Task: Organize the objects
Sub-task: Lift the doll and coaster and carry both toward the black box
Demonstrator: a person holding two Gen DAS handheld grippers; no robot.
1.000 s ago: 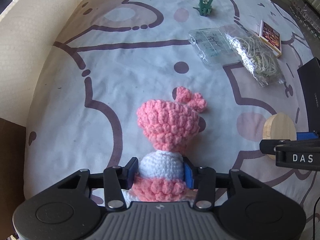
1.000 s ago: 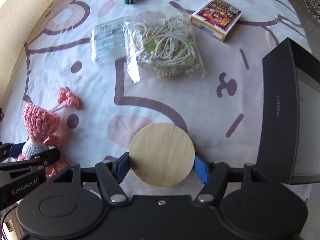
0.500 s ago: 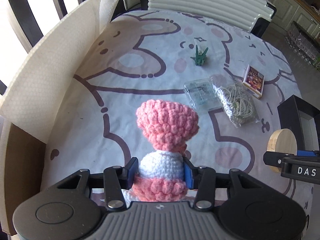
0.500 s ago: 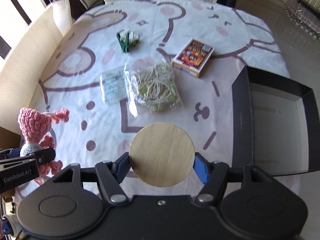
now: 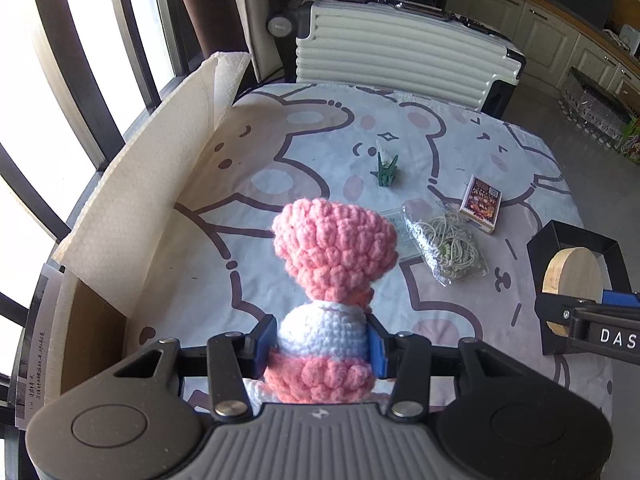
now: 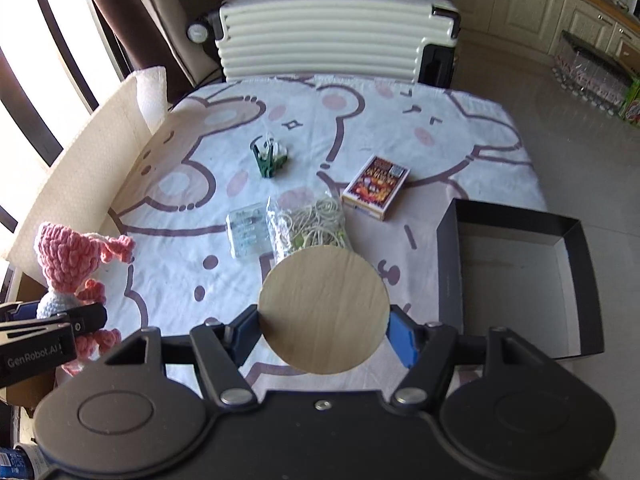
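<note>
My left gripper (image 5: 322, 344) is shut on a pink and white crochet doll (image 5: 332, 256), held high above the table; the doll also shows at the left of the right wrist view (image 6: 64, 268). My right gripper (image 6: 324, 332) is shut on a round wooden disc (image 6: 324, 312), also held high; the disc shows at the right of the left wrist view (image 5: 570, 276). An open black box (image 6: 448, 280) lies on the table to the right of the disc. On the table lie a bag of string (image 6: 308, 228), a clear plastic case (image 6: 246, 232), a card box (image 6: 376, 188) and green clips (image 6: 266, 160).
The table has a bear-print cloth (image 6: 460, 140). A cream foam sheet (image 6: 80, 184) stands along its left edge by the window. A white ribbed suitcase (image 6: 320, 40) stands behind the far edge. Cabinets and tiled floor are to the right.
Both grippers have risen well above the table with the doll and the disc still gripped. The view has widened and now takes in the suitcase, the window and the whole black box.
</note>
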